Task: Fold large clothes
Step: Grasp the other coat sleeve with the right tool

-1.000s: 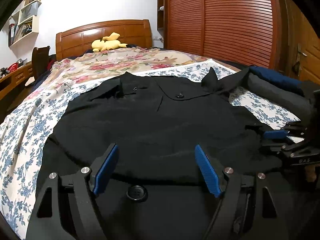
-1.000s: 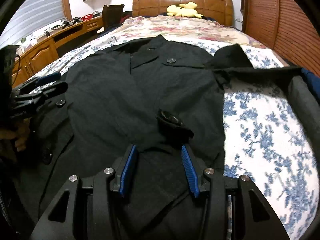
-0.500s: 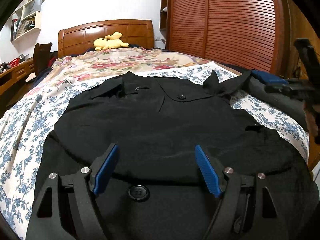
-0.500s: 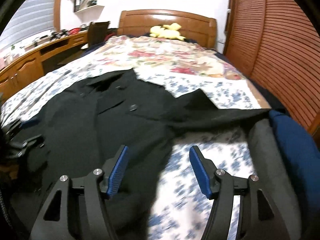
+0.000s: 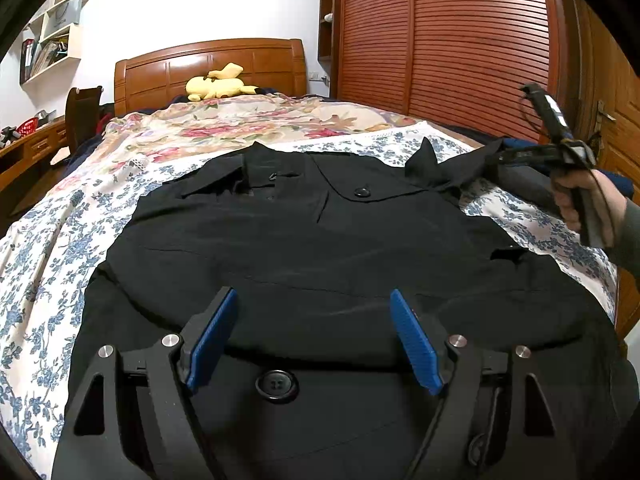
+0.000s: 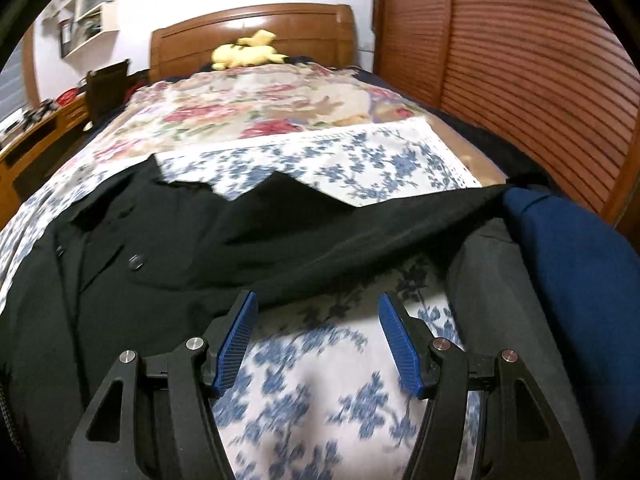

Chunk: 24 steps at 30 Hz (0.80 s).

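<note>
A large black coat (image 5: 320,248) lies spread face up on the bed, collar toward the headboard, its lower part folded up over the body. My left gripper (image 5: 312,312) is open and empty, low over the folded hem near a big black button (image 5: 277,385). My right gripper (image 6: 316,308) is open and empty above the blue-flowered sheet (image 6: 304,392), just short of the coat's outstretched right sleeve (image 6: 380,232). In the left wrist view the right gripper (image 5: 516,156) is seen held in a hand at the far right.
Folded grey (image 6: 492,292) and navy (image 6: 580,264) clothes lie at the bed's right edge. A yellow plush toy (image 5: 218,84) sits by the wooden headboard (image 5: 208,68). Slatted wardrobe doors (image 5: 460,40) stand on the right, a desk (image 5: 24,148) on the left.
My right gripper has let go of the coat's folded hem, opened, risen and swung right toward the sleeve. My left gripper has stayed open over the hem.
</note>
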Available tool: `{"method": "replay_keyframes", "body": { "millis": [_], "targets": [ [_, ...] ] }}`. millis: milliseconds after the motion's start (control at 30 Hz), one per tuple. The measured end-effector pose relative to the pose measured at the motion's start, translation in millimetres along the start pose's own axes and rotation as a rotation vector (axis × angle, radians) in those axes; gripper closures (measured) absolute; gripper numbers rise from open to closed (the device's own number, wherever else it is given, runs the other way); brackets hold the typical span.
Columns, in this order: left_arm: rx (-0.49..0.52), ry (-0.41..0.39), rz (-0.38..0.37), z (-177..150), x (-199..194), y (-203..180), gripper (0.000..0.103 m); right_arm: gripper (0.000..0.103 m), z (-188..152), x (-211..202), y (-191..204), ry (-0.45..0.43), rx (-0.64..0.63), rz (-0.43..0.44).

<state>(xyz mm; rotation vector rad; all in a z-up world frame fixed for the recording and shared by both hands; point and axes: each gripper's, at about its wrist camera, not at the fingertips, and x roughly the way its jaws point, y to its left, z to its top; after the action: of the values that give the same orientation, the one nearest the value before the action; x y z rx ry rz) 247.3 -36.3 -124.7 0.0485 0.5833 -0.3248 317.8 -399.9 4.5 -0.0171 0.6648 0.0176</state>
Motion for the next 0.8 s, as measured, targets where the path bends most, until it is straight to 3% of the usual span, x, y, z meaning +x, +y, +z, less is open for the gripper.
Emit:
{"method": "replay_keyframes", "body": {
  "millis": [367,400,433,500,700,800],
  "targets": [
    [-0.005,0.007,-0.011,0.2,1.3,0.2,0.024,0.038,26.0,57.6,-16.6,0.12,0.158,-0.002],
    [-0.004,0.006,-0.012,0.3,1.2,-0.1,0.024,0.044,28.1,59.8,-17.9,0.129,0.163,0.001],
    [-0.003,0.006,-0.013,0.1,1.4,0.4,0.024,0.066,30.8,63.9,-18.4,0.129,0.161,0.001],
    [-0.003,0.007,-0.014,0.0,1.5,0.4,0.024,0.093,35.6,67.8,-17.4,0.128,0.13,-0.015],
    [-0.001,0.008,-0.012,0.0,1.7,0.4,0.024,0.098,50.5,42.2,5.1,0.015,0.035,-0.034],
    [0.002,0.007,-0.01,-0.4,1.9,-0.3,0.024,0.098,55.0,14.6,22.5,-0.064,-0.014,0.001]
  ]
}}
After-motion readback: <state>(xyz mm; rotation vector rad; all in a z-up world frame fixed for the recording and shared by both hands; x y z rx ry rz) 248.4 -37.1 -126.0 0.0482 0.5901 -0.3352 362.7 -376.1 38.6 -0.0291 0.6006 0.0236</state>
